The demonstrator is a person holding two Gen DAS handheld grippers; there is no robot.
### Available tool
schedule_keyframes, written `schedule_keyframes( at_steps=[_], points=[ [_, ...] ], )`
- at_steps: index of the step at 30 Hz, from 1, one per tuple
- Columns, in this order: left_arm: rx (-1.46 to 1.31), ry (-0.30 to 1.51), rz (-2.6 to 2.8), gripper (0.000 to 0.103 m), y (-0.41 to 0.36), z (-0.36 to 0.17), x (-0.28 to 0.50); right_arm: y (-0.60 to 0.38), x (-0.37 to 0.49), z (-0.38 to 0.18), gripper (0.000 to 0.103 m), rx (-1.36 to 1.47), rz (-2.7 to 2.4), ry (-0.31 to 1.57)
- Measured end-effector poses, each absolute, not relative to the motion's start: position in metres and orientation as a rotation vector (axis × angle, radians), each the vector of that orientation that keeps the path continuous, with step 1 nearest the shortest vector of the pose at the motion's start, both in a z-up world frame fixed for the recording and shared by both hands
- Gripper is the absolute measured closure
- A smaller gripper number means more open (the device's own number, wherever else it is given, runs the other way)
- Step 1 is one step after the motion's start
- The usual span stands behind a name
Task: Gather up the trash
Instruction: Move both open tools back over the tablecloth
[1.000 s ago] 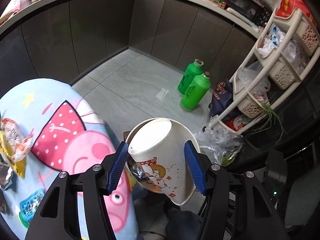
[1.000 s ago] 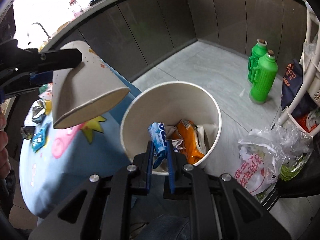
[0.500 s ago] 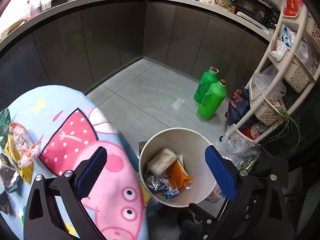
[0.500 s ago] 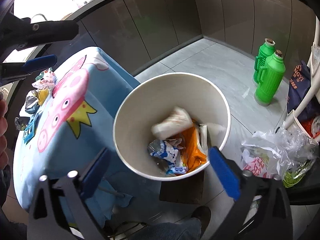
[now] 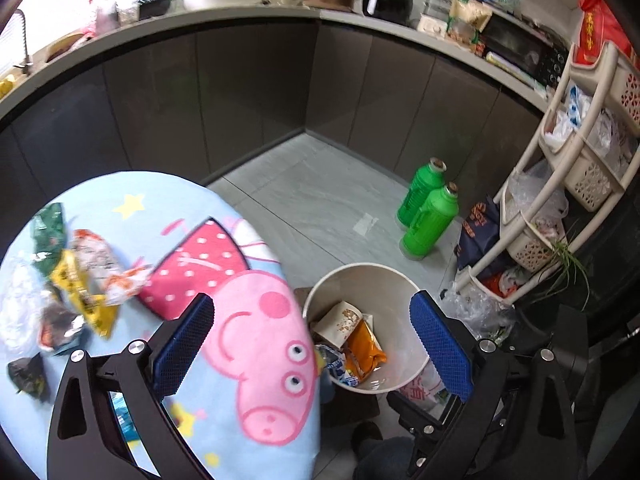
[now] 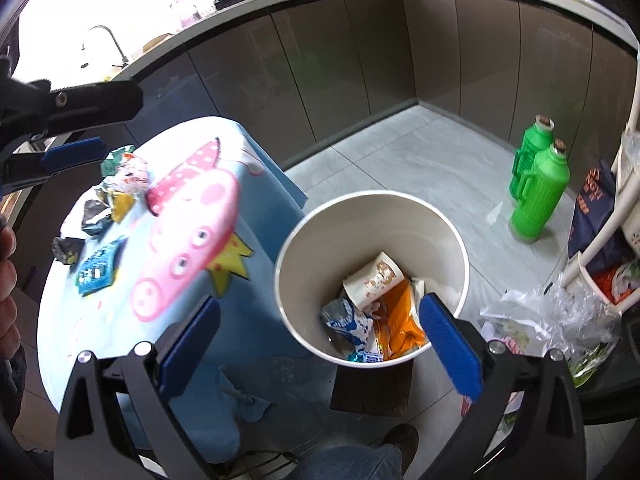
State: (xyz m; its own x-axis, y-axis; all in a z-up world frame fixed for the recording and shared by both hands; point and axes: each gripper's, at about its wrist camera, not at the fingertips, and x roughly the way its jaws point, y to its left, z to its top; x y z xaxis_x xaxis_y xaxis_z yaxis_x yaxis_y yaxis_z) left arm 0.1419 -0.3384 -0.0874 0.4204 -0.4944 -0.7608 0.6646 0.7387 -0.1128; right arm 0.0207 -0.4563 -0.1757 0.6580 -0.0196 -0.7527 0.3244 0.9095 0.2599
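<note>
A white round bin [image 5: 362, 280] [image 6: 376, 216] stands on the floor beside the table. Inside lie a paper cup [image 5: 340, 322] [image 6: 372, 282], an orange packet [image 6: 400, 320] and a blue-white wrapper [image 6: 348, 322]. My left gripper [image 5: 312, 344] is open and empty, above the table edge and bin. My right gripper [image 6: 320, 340] is open and empty above the bin's near rim. Several snack wrappers [image 5: 76, 280] [image 6: 116, 192] lie on the Peppa Pig tablecloth [image 5: 248, 320] [image 6: 188, 220]. The left gripper also shows in the right wrist view [image 6: 68, 132].
Two green jugs [image 5: 428, 216] [image 6: 536, 184] stand on the grey floor. A beige basket rack [image 5: 568, 168] and plastic bags [image 6: 552, 320] are to the right. Dark cabinets [image 5: 240, 92] line the back. A shoe [image 6: 400, 444] is near the bin.
The left gripper let go of the paper cup, which now lies in the bin. The right gripper opened and dropped its blue wrapper in. Both grippers drew back.
</note>
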Motion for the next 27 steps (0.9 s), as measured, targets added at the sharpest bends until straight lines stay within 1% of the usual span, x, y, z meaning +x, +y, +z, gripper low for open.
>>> schedule_keyframes(
  at_steps=[6, 12, 18, 27],
  points=[
    [0.152, 0.844, -0.689, 0.008, -0.286, -0.059, 0.128, -0.434, 0.017, -0.144, 0.003, 0.343, -0.178, 0.803],
    [0.128, 0.839, -0.576, 0.008, -0.226, -0.045, 0.12, -0.406, 0.017, -0.118, 0.003, 0.284, -0.137, 0.775],
    [0.093, 0.891, -0.484, 0.008, -0.163, -0.051, 0.12, -0.373, 0.021, -0.103, 0.003, 0.229, -0.07, 0.759],
    [0.027, 0.988, -0.375, 0.009, -0.073, -0.082, 0.118, -0.311, 0.055, -0.108, 0.004, 0.173, 0.084, 0.81]
  ],
)
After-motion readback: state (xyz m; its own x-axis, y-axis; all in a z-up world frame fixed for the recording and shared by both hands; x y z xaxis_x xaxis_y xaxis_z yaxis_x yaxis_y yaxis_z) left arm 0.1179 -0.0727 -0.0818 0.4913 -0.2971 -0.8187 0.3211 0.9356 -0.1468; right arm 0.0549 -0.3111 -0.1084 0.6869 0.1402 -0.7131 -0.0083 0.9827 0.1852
